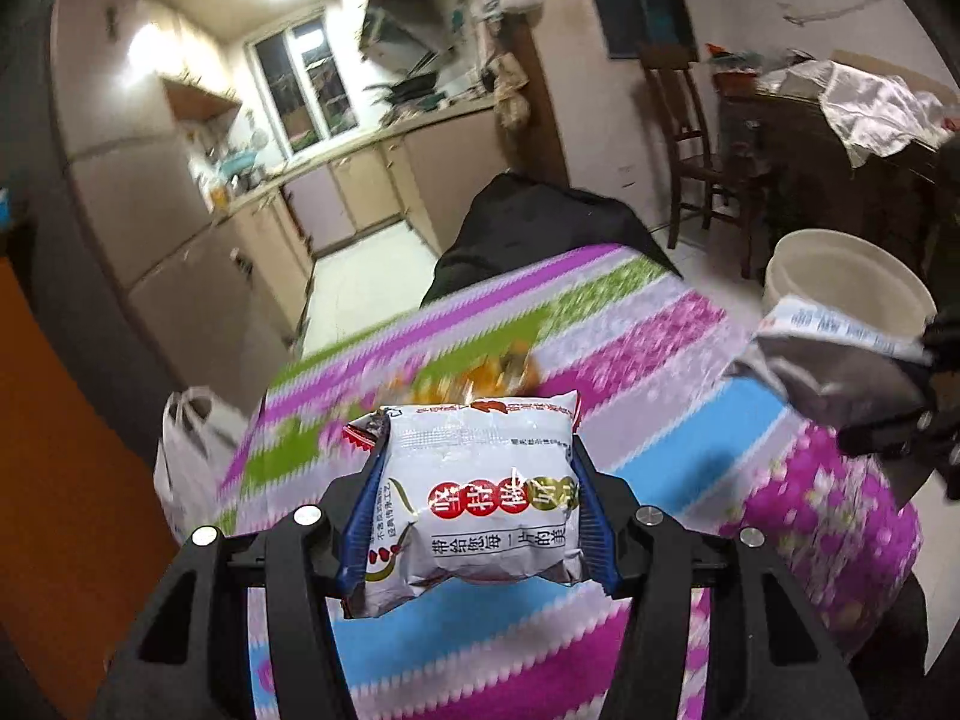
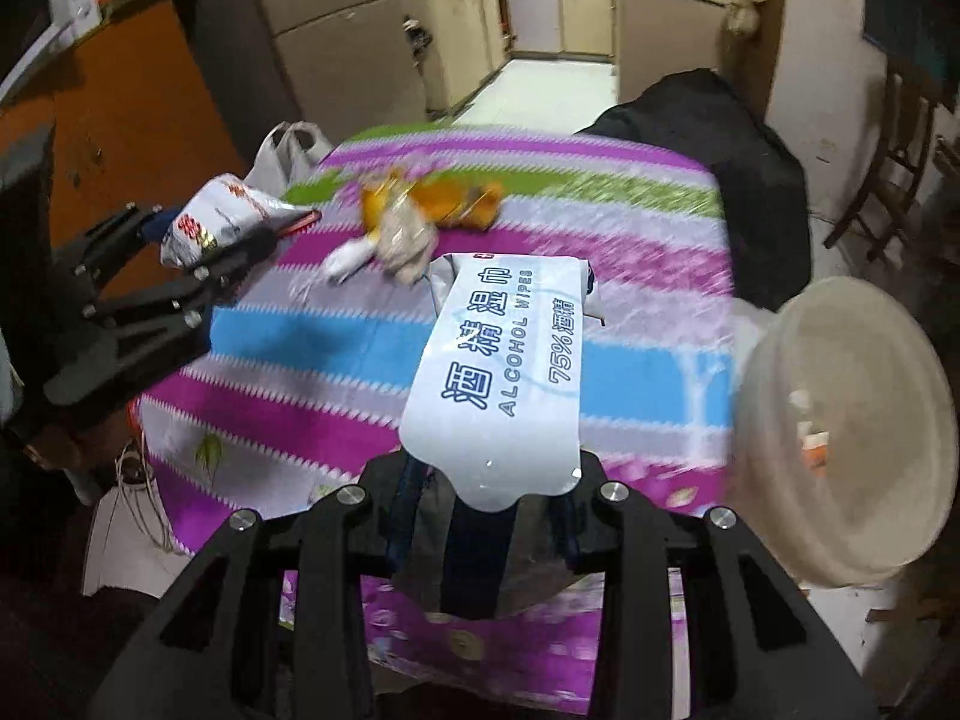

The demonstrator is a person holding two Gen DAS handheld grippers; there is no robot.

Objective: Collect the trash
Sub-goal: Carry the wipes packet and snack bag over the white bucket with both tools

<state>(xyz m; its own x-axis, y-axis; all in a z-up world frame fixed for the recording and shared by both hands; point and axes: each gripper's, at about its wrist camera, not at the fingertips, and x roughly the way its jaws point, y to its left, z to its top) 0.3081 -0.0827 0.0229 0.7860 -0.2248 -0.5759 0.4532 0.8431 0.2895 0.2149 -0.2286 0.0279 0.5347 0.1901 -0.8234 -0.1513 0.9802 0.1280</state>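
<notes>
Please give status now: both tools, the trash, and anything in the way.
Left tool shut on snack packet. Right tool shut on wipes pack. Orange wrapper and crumpled trash on table. White bucket at right; nothing blocking.

Both grippers same build. Left gripper (image 1: 480, 480): matte black frame, angular linkage arms with triangular cut-outs, four round silver screw heads across the top, ribbed blue pads on the fingers (image 1: 591, 516). Right gripper (image 2: 486, 516): identical black linkages, four silver screw heads, dark blue finger pads. No cables or markings visible on either.
</notes>
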